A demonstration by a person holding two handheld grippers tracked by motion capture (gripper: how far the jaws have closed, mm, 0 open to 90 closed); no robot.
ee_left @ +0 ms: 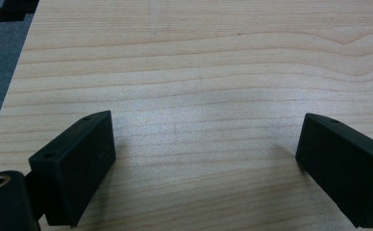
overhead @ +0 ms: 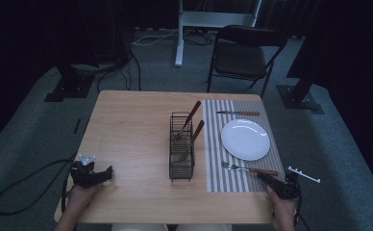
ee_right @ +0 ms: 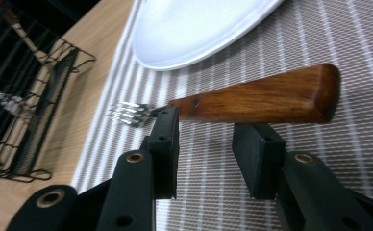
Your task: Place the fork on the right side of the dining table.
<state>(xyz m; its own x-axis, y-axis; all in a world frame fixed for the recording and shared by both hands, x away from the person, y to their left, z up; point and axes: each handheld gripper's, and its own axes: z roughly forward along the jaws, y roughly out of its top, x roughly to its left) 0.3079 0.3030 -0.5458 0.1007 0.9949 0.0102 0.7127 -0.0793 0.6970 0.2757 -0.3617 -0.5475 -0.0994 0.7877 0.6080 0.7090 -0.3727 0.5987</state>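
Your right claw [ee_right: 206, 154] sat released just behind the fork [ee_right: 252, 96] lying on the striped mat [ee_right: 348, 43] near the surface's near right corner, so any nudge risked skewing it toward the plate [ee_right: 194, 29].

One plate [overhead: 245, 139], one knife [overhead: 238, 113], one fork [overhead: 250, 169] (placemat), two utensils in caddy [overhead: 181, 153].
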